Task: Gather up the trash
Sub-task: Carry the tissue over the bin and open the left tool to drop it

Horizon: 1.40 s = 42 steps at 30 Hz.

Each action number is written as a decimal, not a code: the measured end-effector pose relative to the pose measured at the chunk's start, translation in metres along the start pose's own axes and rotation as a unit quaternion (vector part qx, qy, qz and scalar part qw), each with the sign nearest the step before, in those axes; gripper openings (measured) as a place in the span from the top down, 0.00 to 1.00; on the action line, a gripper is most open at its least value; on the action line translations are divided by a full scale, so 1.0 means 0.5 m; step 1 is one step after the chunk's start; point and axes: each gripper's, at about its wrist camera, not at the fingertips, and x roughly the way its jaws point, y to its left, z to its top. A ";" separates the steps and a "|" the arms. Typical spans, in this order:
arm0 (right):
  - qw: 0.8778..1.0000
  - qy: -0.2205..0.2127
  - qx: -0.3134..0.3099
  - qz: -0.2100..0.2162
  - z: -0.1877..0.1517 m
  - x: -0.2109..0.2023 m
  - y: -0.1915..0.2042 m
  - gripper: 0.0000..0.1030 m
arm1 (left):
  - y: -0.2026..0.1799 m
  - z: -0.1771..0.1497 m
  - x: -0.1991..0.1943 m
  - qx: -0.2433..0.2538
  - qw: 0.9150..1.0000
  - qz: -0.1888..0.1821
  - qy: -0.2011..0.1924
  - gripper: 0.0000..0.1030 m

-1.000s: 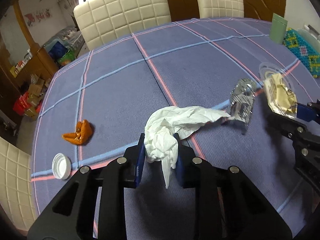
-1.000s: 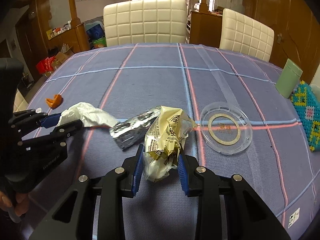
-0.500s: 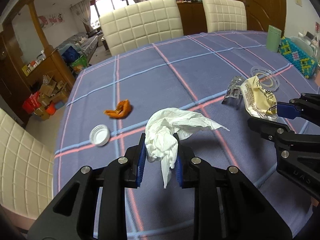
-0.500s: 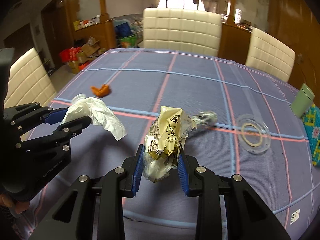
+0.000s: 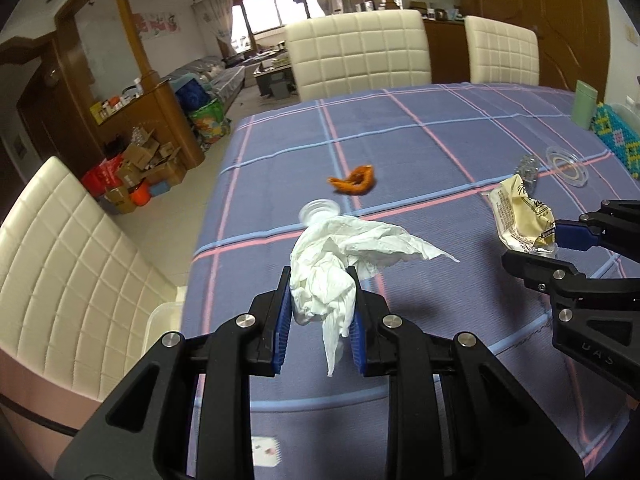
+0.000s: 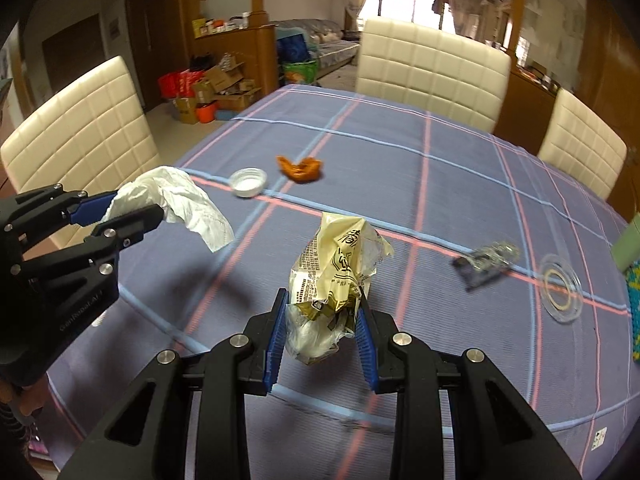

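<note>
Two grippers, each clamped on one item and held above the table (image 6: pixel 460 184).

- Left gripper (image 5: pixel 320 304): one crumpled white tissue (image 5: pixel 340 264) pinched between its blue pads.
- Right gripper (image 6: pixel 322 320): one yellow wrapper (image 6: pixel 336 272) nipped between its fingers – black print on it, too crumpled to read.

Lying on the blue checked cloth:
- one orange peel (image 6: pixel 300 169)
- one white bottle cap (image 6: pixel 249 182), just beside the peel
- one silver foil packet (image 6: pixel 486 262)
- one clear plastic lid (image 6: pixel 560 292), near the foil packet

White chairs – three in the right wrist view.
</note>
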 end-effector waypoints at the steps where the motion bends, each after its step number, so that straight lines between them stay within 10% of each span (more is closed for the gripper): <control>1: 1.000 0.001 -0.005 0.002 0.004 0.003 0.014 0.70 | 0.015 -0.006 -0.006 -0.004 1.000 0.005 -0.002 0.74; 30: 0.983 0.002 -0.173 0.067 0.110 0.124 0.412 0.70 | 0.385 -0.175 0.000 -0.156 0.977 0.140 0.030 0.72; 32: 0.982 0.005 -0.175 0.067 0.112 0.131 0.419 0.70 | 0.390 -0.179 0.007 -0.157 0.976 0.145 0.033 0.57; 35: 0.982 0.008 -0.175 0.067 0.116 0.142 0.427 0.70 | 0.398 -0.185 0.002 -0.164 0.973 0.163 0.021 0.06; 42: 0.982 0.017 -0.176 0.074 0.115 0.162 0.434 0.70 | 0.412 -0.193 -0.004 -0.162 0.969 0.187 0.010 0.06</control>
